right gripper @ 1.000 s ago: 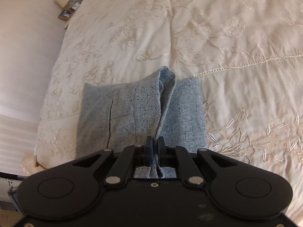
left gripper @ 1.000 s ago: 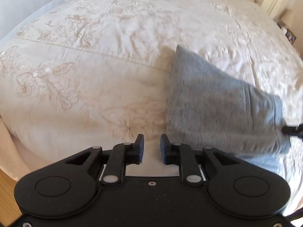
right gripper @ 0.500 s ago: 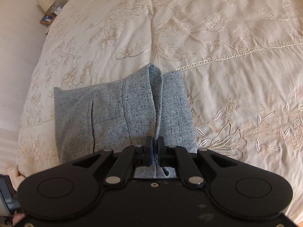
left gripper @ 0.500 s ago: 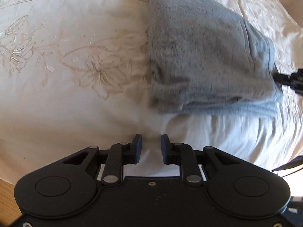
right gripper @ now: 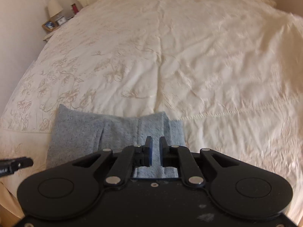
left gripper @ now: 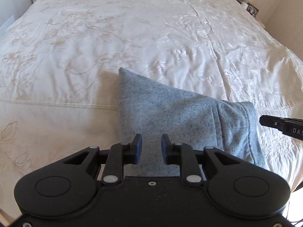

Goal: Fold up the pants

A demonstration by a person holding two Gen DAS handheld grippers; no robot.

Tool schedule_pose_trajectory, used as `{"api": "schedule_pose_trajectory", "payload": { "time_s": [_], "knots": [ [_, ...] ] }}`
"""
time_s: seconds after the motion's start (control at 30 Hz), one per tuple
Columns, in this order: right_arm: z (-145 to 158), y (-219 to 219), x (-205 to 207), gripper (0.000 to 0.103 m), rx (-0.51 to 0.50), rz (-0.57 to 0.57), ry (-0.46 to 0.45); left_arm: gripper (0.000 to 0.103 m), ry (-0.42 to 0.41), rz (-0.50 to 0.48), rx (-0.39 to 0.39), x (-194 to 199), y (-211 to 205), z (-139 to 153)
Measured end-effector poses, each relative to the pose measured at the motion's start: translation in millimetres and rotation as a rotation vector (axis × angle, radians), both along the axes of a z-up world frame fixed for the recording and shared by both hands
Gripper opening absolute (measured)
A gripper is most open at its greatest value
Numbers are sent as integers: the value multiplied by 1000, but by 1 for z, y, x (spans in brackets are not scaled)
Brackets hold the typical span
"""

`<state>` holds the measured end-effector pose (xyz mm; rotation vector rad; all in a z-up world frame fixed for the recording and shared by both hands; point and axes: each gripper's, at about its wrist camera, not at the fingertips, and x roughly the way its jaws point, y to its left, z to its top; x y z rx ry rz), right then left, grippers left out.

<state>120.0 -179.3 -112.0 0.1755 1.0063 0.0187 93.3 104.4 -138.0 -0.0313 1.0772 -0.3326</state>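
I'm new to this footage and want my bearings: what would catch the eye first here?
The folded grey pants stand out, a compact bundle near the front edge of a wide cream embroidered bedspread. Both black grippers hang just above it: the left gripper with its jaws apart and opening over the bundle's near part, the right gripper with its jaws opening above the lighter folded band, the pads clear of the cloth. A bedside lamp sits far left in the right wrist view.

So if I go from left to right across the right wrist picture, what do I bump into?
Left tool's tip → folded grey pants → right tool, opening over the pants → cream bedspread.
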Motion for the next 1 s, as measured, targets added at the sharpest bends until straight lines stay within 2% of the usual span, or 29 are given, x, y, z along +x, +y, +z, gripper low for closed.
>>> {"api": "schedule_pose_trajectory", "payload": {
  "time_s": [0.07,0.13,0.17,0.23,0.3,0.4,0.47,0.57,0.67,0.73,0.77,0.87,0.93,1.0],
  "knots": [
    [-5,14,8,13,-5,69,11,32,7,-28,88,7,-14,-20],
    [-23,20,18,11,-2,75,53,35,80,-61,218,17,-21,-50],
    [-37,18,21,10,-10,61,90,37,105,-80,236,19,-20,-60],
    [-68,9,28,10,-56,8,196,36,108,-94,212,20,-15,-54],
    [-87,-5,26,10,-52,-37,226,36,119,-76,192,24,-10,-38],
    [-72,-14,22,12,-14,-72,199,36,70,-22,160,34,-10,-10],
    [-55,-14,16,15,-19,-78,137,35,53,17,127,34,-13,3],
    [-31,-10,5,16,-11,-90,55,35,17,-13,70,8,-23,13],
    [-19,0,-15,16,-19,-64,2,39,-17,-141,107,-25,-44,1],
    [-22,9,-29,16,-39,-33,13,41,37,-220,188,-40,-58,-24],
    [-30,13,-35,16,-36,-20,46,41,56,-236,223,-47,-62,-38],
    [-60,20,-50,16,-49,-10,161,41,21,-239,270,-58,-69,-45],
    [-71,21,-54,15,-52,-21,195,40,61,-198,256,-49,-71,-34],
    [-65,18,-52,15,-42,-40,197,40,110,-153,204,-38,-66,-19]
  ]
}}
